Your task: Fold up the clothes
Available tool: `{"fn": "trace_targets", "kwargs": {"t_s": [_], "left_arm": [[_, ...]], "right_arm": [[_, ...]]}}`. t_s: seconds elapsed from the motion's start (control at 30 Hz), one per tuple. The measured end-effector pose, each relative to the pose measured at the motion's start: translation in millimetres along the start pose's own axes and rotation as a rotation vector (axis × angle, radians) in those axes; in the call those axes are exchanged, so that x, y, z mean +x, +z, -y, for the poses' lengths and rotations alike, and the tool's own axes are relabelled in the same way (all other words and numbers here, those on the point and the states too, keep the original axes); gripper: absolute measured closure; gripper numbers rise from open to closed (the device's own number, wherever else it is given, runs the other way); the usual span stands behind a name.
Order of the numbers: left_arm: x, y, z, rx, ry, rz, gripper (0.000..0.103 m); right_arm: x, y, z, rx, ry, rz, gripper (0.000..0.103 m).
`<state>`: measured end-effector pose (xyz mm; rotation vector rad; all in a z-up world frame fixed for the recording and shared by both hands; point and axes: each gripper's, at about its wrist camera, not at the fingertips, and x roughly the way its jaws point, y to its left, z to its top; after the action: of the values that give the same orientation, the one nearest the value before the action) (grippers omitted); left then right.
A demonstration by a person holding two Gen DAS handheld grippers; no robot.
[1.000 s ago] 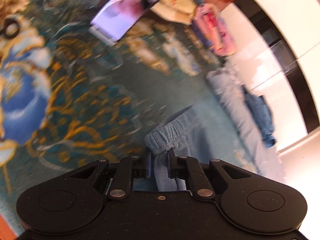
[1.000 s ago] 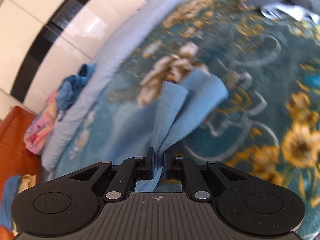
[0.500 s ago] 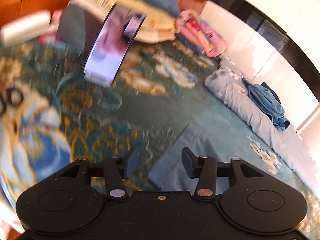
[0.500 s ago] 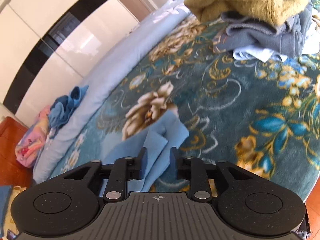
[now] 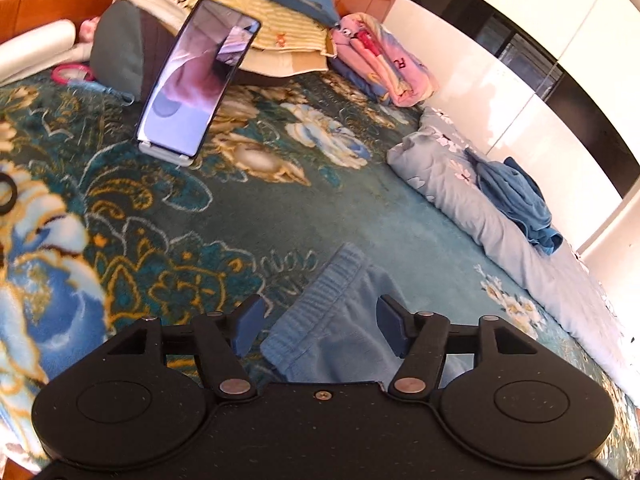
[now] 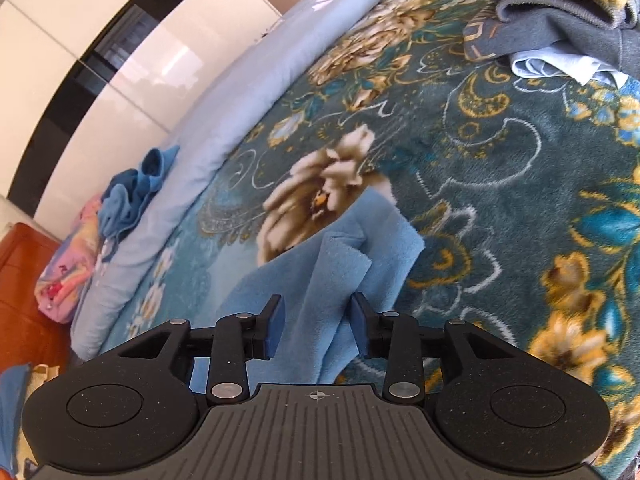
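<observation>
A light blue fleece pair of pants [image 5: 336, 320] lies on the teal floral blanket [image 5: 248, 220]; its ribbed waistband shows in the left wrist view. My left gripper [image 5: 318, 330] is open just above the waistband, holding nothing. In the right wrist view the leg ends of the pants [image 6: 340, 264] lie rumpled on the blanket. My right gripper [image 6: 318, 330] is open over them, holding nothing.
A phone on a stand [image 5: 196, 84] stands at the back left. Folded bedding and a pink cloth [image 5: 380, 60] lie behind it. A pale blue quilt [image 5: 500, 232] with a blue garment [image 5: 516, 200] runs along the edge. A pile of clothes [image 6: 560, 20] lies far right.
Both grippers held the pants shut a second ago. Both have opened and let go, and the pants now lie on the blanket. Both grippers have drawn back a little.
</observation>
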<state>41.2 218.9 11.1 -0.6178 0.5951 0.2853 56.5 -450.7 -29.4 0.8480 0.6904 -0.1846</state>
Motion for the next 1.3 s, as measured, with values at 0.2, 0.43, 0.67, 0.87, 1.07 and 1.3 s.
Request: {"fn": "trace_targets", "kwargs": {"t_s": [0.2, 0.43, 0.67, 0.87, 1.07, 1.3], "left_arm": [[2, 2, 1, 0.002, -0.001, 0.005, 0.043], [6, 1, 1, -0.003, 0.0, -0.007, 0.042], [7, 2, 2, -0.006, -0.004, -0.01, 0.042], [5, 4, 3, -0.013, -0.015, -0.008, 0.042], [5, 4, 0, -0.028, -0.011, -0.012, 0.042], [1, 5, 4, -0.017, -0.034, 0.001, 0.042]], "right_arm": [[-1, -1, -1, 0.007, 0.024, 0.023, 0.071], [-2, 4, 1, 0.019, 0.024, 0.032, 0.071], [11, 2, 8, 0.085, 0.033, 0.025, 0.071], [18, 4, -10, 0.029, 0.007, 0.016, 0.073], [23, 1, 3, 0.119, -0.011, -0.002, 0.086], [3, 27, -30, 0.086, 0.119, 0.085, 0.099]]}}
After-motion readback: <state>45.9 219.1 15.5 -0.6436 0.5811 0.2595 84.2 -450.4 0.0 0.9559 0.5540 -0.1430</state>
